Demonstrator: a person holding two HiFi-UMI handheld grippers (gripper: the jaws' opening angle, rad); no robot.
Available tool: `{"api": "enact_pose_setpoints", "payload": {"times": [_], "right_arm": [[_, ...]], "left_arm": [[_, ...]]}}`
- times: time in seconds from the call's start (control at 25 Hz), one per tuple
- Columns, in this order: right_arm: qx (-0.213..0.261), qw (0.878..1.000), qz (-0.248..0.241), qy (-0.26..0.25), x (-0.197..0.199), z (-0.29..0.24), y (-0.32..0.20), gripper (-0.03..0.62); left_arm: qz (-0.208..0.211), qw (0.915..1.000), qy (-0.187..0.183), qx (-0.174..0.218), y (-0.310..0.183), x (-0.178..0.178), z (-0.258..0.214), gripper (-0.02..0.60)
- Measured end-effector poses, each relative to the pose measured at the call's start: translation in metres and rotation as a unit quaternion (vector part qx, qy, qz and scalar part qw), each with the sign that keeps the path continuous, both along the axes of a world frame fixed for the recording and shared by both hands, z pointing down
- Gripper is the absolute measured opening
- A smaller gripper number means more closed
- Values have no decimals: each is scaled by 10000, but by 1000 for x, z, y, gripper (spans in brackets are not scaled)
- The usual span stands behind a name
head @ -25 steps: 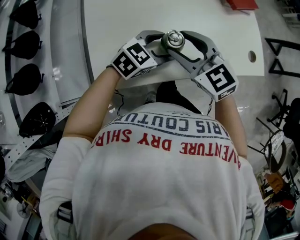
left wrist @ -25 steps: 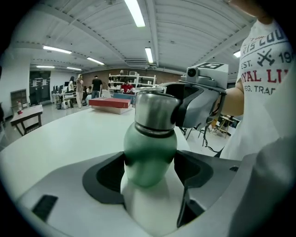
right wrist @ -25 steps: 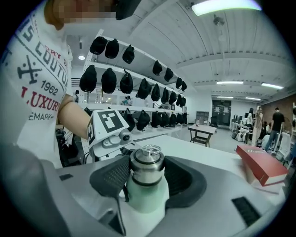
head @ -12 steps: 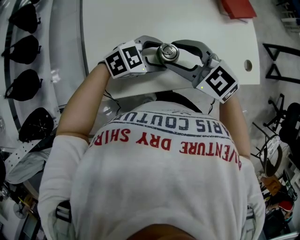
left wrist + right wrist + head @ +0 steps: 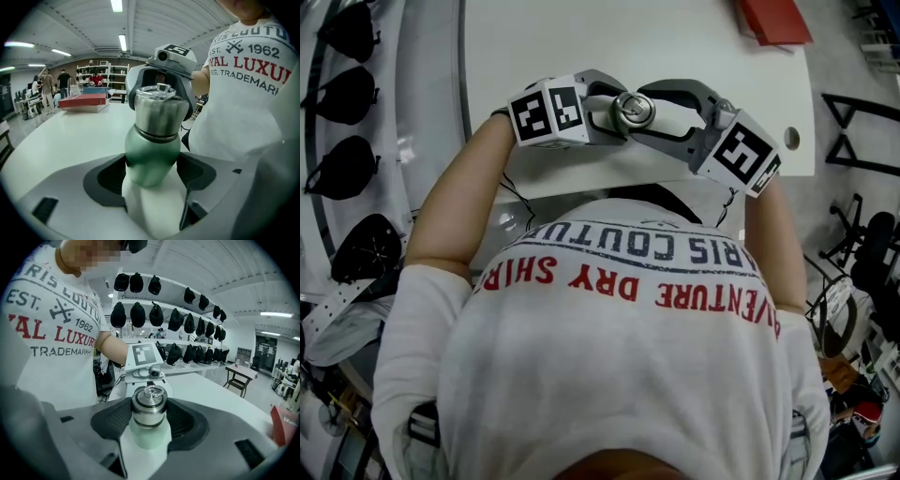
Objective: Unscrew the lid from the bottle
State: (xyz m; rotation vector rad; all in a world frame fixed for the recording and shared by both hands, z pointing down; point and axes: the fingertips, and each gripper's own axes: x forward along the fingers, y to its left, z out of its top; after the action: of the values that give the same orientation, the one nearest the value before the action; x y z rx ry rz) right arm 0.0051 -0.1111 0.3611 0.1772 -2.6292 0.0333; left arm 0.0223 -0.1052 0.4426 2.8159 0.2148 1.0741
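A green bottle [image 5: 152,154] with a steel lid [image 5: 159,110] is held upright over the near edge of the white table [image 5: 675,47]. My left gripper [image 5: 152,174] is shut on the green body, with its dark pads pressed on both sides. From the opposite side, my right gripper [image 5: 149,414] is shut on the steel lid [image 5: 149,405], above the pale green shoulder [image 5: 149,433]. In the head view the lid [image 5: 633,110] shows from above between the left gripper [image 5: 611,112] and the right gripper [image 5: 649,114]. The bottle's lower part is hidden.
A red box [image 5: 773,17] lies at the table's far right. The table has a round hole [image 5: 792,138] near its right edge. Black caps [image 5: 347,94] hang on a rack to the left. People stand far off in the room [image 5: 47,82].
Both grippers and the bottle have drawn a little nearer to the person, and the marker cubes have turned slightly. Both grips look the same.
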Motion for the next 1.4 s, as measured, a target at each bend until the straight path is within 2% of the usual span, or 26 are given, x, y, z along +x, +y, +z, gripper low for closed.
{"api": "enact_pose_setpoints", "payload": {"times": [0.2, 0.36, 0.48, 0.64, 1.0, 1.4], "right_arm": [[-26, 9999, 115, 81, 3, 1, 0, 236], [-106, 9981, 608, -92, 3, -2, -4, 279], [-129, 9949, 972, -252, 3, -6, -4, 288], [25, 9892, 1436, -304, 5, -6, 0, 293], [171, 9642, 2608, -443, 13, -3, -1, 291], [318, 9451, 3228, -397, 6, 2, -1, 291]], "left_arm": [[-64, 10000, -14, 17, 0, 2, 0, 353], [-173, 9998, -16, 16, 2, 0, 0, 353], [-377, 9993, 35, 13, 2, -1, 1, 353], [-847, 9963, 144, 40, 2, 0, 0, 353], [-1934, 9806, 300, 50, 1, 0, -1, 353], [-2868, 9572, 378, 102, 1, 2, -1, 353]]}}
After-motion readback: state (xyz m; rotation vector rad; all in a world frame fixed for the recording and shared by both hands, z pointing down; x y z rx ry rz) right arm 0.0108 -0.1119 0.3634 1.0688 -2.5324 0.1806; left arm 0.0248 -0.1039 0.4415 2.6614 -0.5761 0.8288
